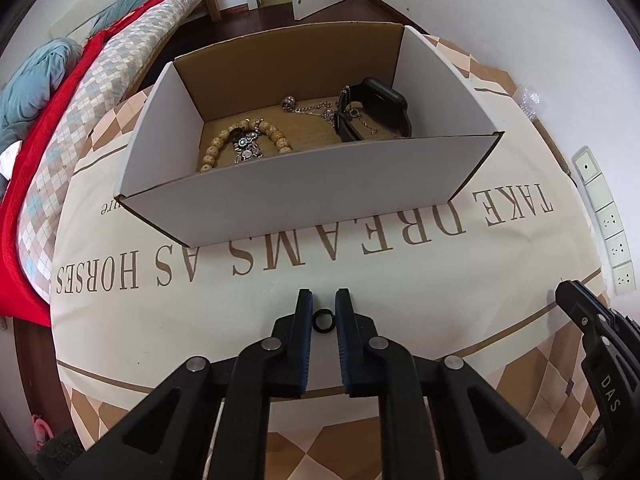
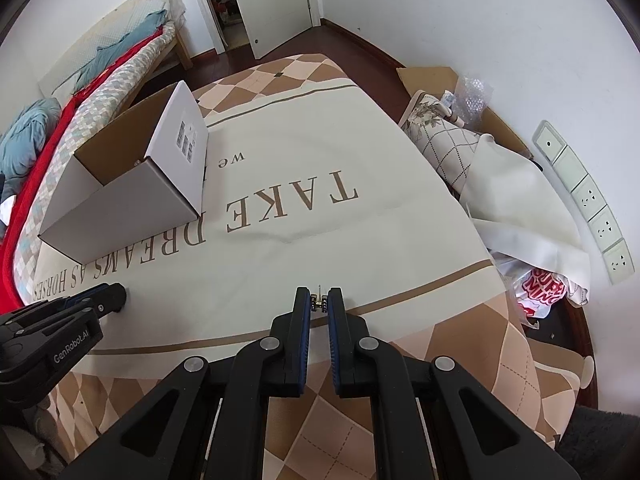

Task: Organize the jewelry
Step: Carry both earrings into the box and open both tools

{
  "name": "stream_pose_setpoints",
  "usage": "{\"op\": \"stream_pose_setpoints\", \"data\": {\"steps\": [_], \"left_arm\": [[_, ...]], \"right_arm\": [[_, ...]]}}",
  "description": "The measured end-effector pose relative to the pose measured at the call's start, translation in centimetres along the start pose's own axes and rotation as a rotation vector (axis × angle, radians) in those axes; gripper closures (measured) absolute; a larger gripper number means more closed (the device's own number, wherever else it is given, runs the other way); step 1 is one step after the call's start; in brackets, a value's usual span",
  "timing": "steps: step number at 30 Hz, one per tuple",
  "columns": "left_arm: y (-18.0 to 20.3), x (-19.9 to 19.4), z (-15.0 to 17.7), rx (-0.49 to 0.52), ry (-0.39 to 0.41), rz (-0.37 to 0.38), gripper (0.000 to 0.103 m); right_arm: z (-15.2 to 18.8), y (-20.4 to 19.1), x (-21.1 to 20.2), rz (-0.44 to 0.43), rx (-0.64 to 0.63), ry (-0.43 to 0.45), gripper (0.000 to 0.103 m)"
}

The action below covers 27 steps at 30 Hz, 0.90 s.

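Observation:
An open white cardboard box stands on the table; it also shows in the right wrist view. Inside lie a wooden bead bracelet, a silver chain, a silver charm piece and a black watch. My left gripper is shut on a small black ring just above the cloth, in front of the box. My right gripper is shut on a small gold earring with a thin pin, low over the cloth, right of the box.
The table wears a cream cloth printed "TAKE DREAMS AS HORSES". A bed with red and blue bedding lies at left. Folded fabric and bags sit at the right by a wall with sockets.

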<state>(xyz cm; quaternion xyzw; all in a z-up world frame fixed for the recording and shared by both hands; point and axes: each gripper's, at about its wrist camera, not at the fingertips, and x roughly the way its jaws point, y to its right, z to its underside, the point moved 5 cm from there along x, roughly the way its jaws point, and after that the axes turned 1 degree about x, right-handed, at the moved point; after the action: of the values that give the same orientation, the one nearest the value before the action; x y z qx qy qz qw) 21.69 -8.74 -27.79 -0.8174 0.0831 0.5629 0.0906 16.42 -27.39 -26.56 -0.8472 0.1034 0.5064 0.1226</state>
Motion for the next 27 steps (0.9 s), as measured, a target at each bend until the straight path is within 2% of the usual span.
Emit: {"op": "stream_pose_setpoints", "data": {"steps": [12, 21, 27], "left_arm": [[-2.0, -4.7, -0.3, -0.046, 0.081, 0.036, 0.094], [-8.6, -10.1, -1.1, -0.160, 0.154, 0.055, 0.094], [-10.7, -11.7, -3.1, -0.208, 0.176, 0.086, 0.094]], "right_arm": [[-1.9, -1.6, -3.3, -0.063, 0.006, 0.064, 0.094], [-2.6, -2.7, -5.6, -0.130, 0.019, 0.096, 0.094], [-4.1, -4.2, -6.7, -0.186, 0.010, 0.108, 0.094]]}}
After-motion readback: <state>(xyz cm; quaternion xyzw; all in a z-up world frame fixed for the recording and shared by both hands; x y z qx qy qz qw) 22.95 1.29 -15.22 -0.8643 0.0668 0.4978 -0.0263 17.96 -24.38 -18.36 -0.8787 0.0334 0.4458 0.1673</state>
